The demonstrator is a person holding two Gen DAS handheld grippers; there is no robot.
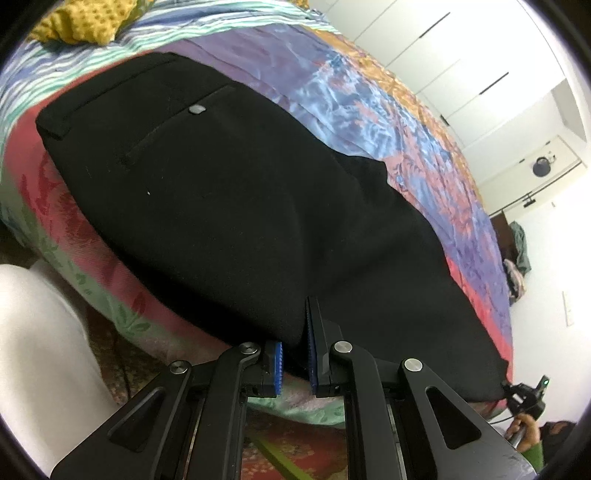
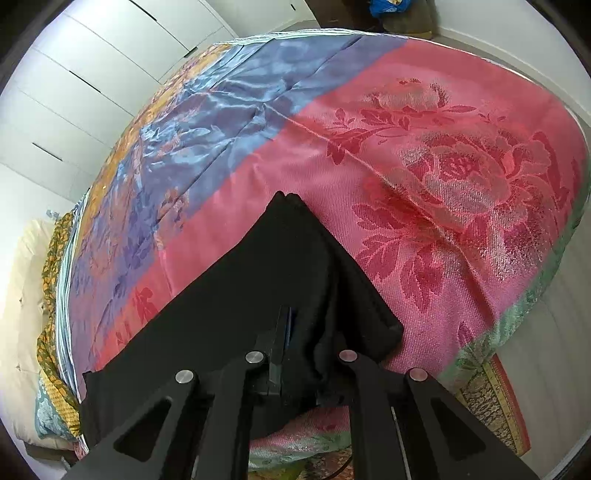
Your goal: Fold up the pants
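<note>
Black pants lie flat on a bright satin bedspread, waistband and buttoned back pocket at the far left. My left gripper is shut on the pants' near edge, the cloth pinched between its blue pads. In the right wrist view, the leg end of the pants lifts off the pink floral part of the bedspread. My right gripper is shut on it, and cloth bunches over the right finger. That gripper also shows small at the pants' far end, held by a hand.
A yellow patterned cloth lies at the head of the bed. White wardrobe doors run along the bed's far side. A person's white-clad leg stands beside the near edge. A patterned rug covers the floor below.
</note>
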